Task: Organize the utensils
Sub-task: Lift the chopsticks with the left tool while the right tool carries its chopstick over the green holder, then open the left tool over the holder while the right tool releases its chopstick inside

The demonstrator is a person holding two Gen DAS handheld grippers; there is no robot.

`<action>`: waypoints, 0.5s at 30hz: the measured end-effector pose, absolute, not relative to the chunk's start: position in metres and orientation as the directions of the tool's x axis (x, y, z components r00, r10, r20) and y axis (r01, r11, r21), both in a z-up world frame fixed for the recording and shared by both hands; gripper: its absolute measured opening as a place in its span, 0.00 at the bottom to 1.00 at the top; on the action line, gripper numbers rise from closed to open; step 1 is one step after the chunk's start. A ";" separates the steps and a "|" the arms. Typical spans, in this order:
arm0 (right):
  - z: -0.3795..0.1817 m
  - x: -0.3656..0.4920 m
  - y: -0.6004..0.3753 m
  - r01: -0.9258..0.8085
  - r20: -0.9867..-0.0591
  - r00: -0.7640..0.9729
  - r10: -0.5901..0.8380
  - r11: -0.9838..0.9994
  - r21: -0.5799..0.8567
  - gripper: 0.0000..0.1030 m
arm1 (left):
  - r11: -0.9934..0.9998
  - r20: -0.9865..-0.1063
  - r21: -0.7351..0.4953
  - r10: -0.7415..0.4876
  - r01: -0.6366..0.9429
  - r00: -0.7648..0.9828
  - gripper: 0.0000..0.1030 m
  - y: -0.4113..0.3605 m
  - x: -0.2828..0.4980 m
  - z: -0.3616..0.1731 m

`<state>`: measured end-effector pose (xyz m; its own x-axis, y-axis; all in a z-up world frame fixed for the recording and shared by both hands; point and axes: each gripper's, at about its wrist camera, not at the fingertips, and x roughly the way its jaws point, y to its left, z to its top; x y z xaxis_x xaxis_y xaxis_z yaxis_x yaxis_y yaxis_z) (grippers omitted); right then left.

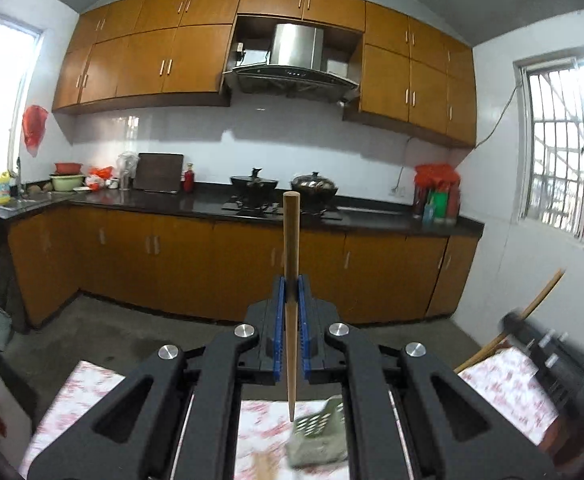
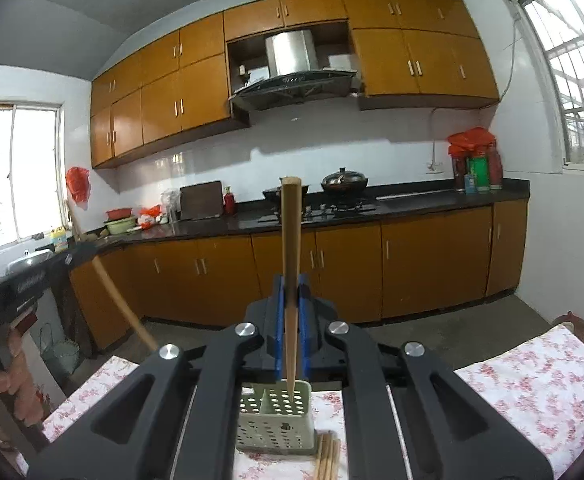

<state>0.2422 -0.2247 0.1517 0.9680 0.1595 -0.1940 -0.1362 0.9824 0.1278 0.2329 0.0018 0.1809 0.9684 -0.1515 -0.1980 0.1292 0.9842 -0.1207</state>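
Note:
My left gripper (image 1: 291,280) is shut on a wooden chopstick (image 1: 291,240) held upright, its thin tip pointing down above the table. My right gripper (image 2: 291,280) is shut on another wooden chopstick (image 2: 291,232), whose lower tip hangs just over the pale green perforated utensil holder (image 2: 276,420). The holder stands on the floral tablecloth (image 2: 532,380); it also shows blurred in the left wrist view (image 1: 318,436). Several loose chopsticks (image 2: 327,456) lie beside the holder. The right gripper and its chopstick (image 1: 532,308) appear at the right edge of the left wrist view.
A kitchen counter (image 1: 172,202) with stove, two pots (image 1: 314,188), cutting board and bottles runs along the far wall above orange cabinets. The person's hand (image 2: 16,384) holding the left gripper shows at the left of the right wrist view. The floor is bare concrete.

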 end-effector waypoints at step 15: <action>0.093 0.279 -0.215 -0.135 -0.335 0.925 0.178 0.980 0.149 0.25 | 0.959 -0.375 -0.225 -0.251 0.175 0.892 0.10 -0.009 0.266 0.103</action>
